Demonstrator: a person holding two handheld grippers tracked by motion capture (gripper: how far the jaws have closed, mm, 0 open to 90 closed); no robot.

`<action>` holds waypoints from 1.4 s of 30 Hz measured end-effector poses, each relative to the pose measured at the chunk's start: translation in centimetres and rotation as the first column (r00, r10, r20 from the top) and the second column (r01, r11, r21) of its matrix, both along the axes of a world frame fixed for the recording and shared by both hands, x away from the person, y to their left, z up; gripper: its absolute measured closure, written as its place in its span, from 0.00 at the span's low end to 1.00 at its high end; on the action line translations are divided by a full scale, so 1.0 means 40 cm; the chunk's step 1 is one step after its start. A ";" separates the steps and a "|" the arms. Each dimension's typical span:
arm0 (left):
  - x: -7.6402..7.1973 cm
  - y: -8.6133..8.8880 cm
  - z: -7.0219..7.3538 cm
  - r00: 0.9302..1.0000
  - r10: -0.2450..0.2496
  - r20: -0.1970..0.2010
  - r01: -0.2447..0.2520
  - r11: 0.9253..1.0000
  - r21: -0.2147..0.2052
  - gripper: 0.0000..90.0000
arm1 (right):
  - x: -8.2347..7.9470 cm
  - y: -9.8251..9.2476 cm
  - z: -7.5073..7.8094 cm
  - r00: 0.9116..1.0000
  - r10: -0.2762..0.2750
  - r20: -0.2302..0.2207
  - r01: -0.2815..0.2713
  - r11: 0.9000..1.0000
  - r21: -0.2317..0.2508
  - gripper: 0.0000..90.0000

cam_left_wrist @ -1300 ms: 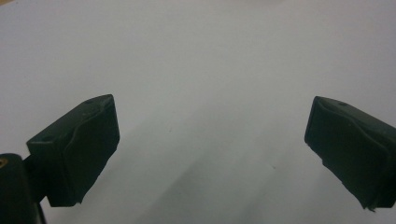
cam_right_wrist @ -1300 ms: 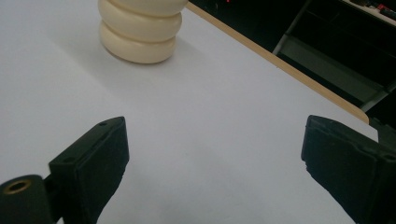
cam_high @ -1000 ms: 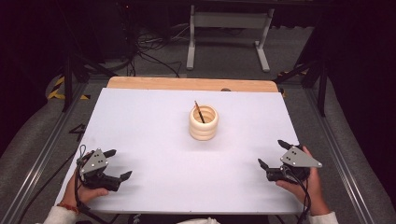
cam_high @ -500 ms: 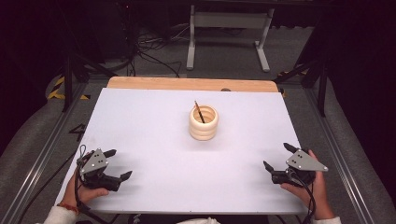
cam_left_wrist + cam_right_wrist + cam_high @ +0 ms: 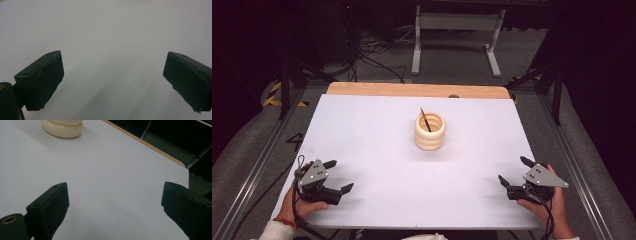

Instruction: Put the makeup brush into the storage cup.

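Left gripper (image 5: 338, 176): jaws spread wide, holds nothing, near left front corner.
Right gripper (image 5: 513, 171): jaws spread wide, holds nothing.
Ribbed cream cup (image 5: 430, 131): table (image 5: 377, 130) centre, thin stick (image 5: 425, 119) inside, well apart from both.

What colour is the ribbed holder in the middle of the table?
Cream, the ribbed holder shows best in the high view.

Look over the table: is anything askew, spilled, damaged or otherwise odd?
Nothing is spilled or broken. The cream ringed holder stands upright mid-table; the one dark stick in it leans, as loose sticks do. Both grippers, left and right, are open, apart from it.
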State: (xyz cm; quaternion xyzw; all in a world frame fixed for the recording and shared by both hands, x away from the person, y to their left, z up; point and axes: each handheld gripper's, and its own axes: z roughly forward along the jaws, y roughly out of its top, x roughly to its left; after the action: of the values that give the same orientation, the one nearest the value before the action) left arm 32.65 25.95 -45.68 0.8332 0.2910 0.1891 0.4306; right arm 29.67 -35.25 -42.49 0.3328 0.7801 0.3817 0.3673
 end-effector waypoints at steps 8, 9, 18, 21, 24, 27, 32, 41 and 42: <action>0.000 0.000 0.001 1.000 -0.001 0.000 0.001 1.000 0.000 0.05 | -0.011 -0.018 -0.012 1.000 -0.006 -0.011 0.007 1.000 0.018 0.09; 0.001 -0.001 0.001 1.000 0.001 0.001 -0.001 1.000 0.001 0.05 | -0.012 -0.019 -0.014 1.000 -0.007 -0.014 0.007 1.000 0.019 0.09; 0.006 -0.003 0.002 1.000 -0.001 -0.001 0.001 1.000 -0.002 0.05 | -0.024 -0.030 -0.030 1.000 0.003 -0.030 -0.003 1.000 0.019 0.09; 0.006 -0.003 0.004 1.000 -0.001 0.002 0.001 1.000 -0.001 0.05 | -0.027 -0.034 -0.038 0.999 0.004 -0.042 -0.003 1.000 0.026 0.09; 0.005 -0.003 0.005 1.000 -0.002 0.003 0.002 1.000 -0.004 0.05 | -0.031 -0.036 -0.040 0.999 0.002 -0.038 -0.002 1.000 0.021 0.09; 0.006 -0.003 0.005 1.000 -0.001 0.005 0.001 1.000 -0.005 0.05 | -0.036 -0.041 -0.041 0.999 0.000 -0.037 0.001 1.000 0.029 0.09; 0.008 -0.007 0.006 1.000 -0.003 0.002 0.003 1.000 -0.001 0.05 | -0.040 -0.047 -0.042 0.999 -0.003 -0.038 0.005 0.999 0.039 0.09; 0.006 -0.009 0.005 1.000 -0.012 0.006 0.013 1.000 -0.005 0.04 | -0.045 -0.045 -0.042 0.999 -0.009 -0.036 0.011 0.999 0.047 0.09; 0.007 -0.007 0.005 1.000 -0.017 0.007 0.017 1.000 -0.006 0.04 | -0.046 -0.045 -0.041 0.999 -0.010 -0.035 0.012 0.999 0.048 0.09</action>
State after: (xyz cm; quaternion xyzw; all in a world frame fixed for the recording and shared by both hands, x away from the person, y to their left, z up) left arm 32.91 25.65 -45.48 0.8337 0.2828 0.1877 0.4356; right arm 27.83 -37.04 -44.14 0.3526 0.7752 0.3925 0.3475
